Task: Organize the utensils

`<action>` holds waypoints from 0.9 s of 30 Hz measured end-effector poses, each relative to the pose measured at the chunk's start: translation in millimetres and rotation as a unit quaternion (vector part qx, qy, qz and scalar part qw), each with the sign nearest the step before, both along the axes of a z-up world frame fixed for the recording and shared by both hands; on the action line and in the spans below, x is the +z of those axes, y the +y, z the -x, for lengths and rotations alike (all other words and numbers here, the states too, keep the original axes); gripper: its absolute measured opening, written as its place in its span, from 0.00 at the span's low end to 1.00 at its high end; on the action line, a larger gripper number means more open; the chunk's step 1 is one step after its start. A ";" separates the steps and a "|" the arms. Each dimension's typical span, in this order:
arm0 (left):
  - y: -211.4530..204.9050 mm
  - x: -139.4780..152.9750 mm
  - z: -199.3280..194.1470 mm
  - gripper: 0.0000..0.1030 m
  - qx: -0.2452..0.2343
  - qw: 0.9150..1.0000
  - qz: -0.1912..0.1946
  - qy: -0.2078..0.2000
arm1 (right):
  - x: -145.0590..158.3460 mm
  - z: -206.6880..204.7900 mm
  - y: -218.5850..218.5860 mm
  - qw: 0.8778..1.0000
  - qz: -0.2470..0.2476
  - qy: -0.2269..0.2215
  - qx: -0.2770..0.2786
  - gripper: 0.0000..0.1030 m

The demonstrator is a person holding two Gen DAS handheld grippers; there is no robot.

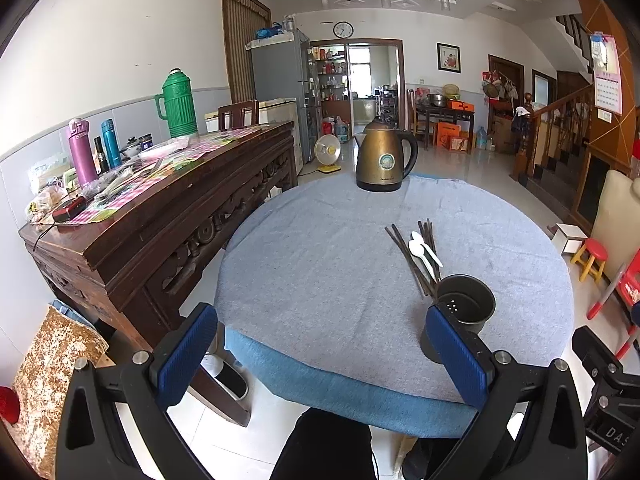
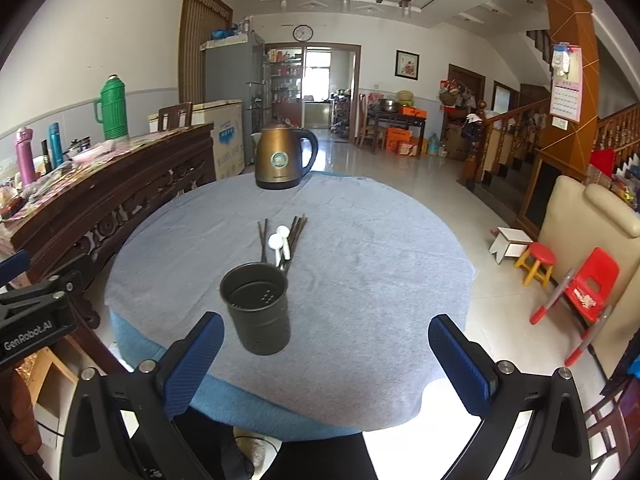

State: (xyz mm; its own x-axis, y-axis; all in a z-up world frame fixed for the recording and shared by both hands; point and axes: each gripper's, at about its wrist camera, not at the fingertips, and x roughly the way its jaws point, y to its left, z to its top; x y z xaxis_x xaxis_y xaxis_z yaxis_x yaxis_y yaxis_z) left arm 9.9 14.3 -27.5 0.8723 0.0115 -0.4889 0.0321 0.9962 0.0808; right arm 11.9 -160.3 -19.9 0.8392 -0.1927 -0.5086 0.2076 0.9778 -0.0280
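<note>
A dark metal utensil holder (image 2: pixel 256 310) stands upright and empty on the round table with the grey-blue cloth (image 2: pixel 360 264); it also shows in the left wrist view (image 1: pixel 464 312). Just behind it lie several dark chopsticks (image 2: pixel 294 236) and two white spoons (image 2: pixel 278 240), also in the left wrist view as chopsticks (image 1: pixel 412 264) and spoons (image 1: pixel 424 250). My left gripper (image 1: pixel 322 354) is open and empty over the table's near edge, left of the holder. My right gripper (image 2: pixel 326 360) is open and empty, right of the holder.
A bronze electric kettle (image 2: pixel 282 156) stands at the table's far edge. A long dark wooden sideboard (image 1: pixel 160 208) with a green thermos (image 1: pixel 178 104) and bottles runs along the left. A red stool (image 2: pixel 538 262) and red chair (image 2: pixel 588 292) stand on the floor to the right.
</note>
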 end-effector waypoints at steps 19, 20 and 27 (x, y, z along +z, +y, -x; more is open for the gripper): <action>6.5 -3.5 -14.2 1.00 0.018 0.999 -0.019 0.032 | -0.3 -11.3 12.5 0.997 -0.037 0.049 0.048 1.00; 5.9 -3.4 -14.2 1.00 0.018 0.999 -0.025 0.036 | -1.0 -13.4 12.4 0.997 -0.037 0.049 0.048 1.00; 6.2 -7.6 -24.7 1.00 0.017 0.999 -0.011 0.039 | -2.4 -21.8 7.3 0.997 -0.040 0.052 0.046 0.99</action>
